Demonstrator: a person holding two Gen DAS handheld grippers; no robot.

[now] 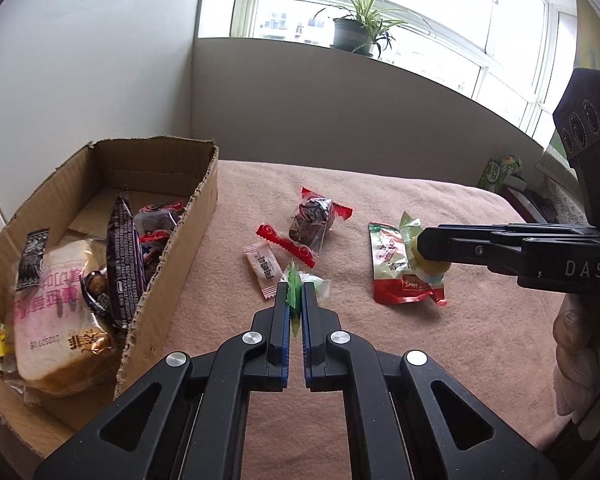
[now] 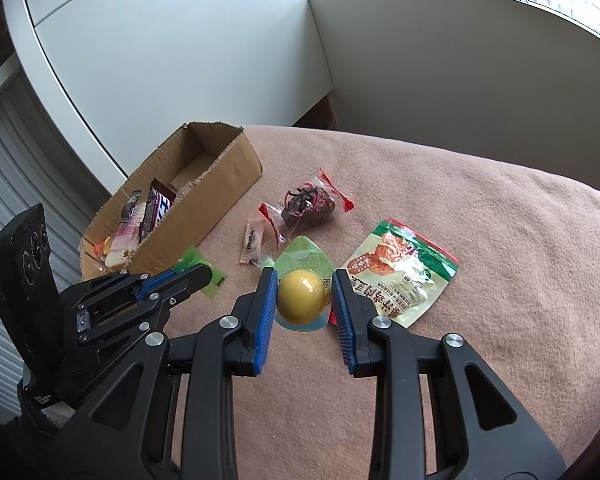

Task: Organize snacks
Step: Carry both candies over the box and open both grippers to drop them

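My left gripper is shut on a small green wrapped candy, held just above the pink blanket. In the right wrist view the left gripper shows the green candy at its tips, close to the cardboard box. My right gripper is shut on a yellow jelly cup; from the left it appears as the right gripper over a red-green pouch. A brown cake in a clear wrapper and a small white candy lie between the grippers and the box.
The box holds a bread slice pack and dark wrapped bars. A white panel rises behind the blanket. A potted plant stands on the sill, a green carton at the far right. A person's hand grips the right tool.
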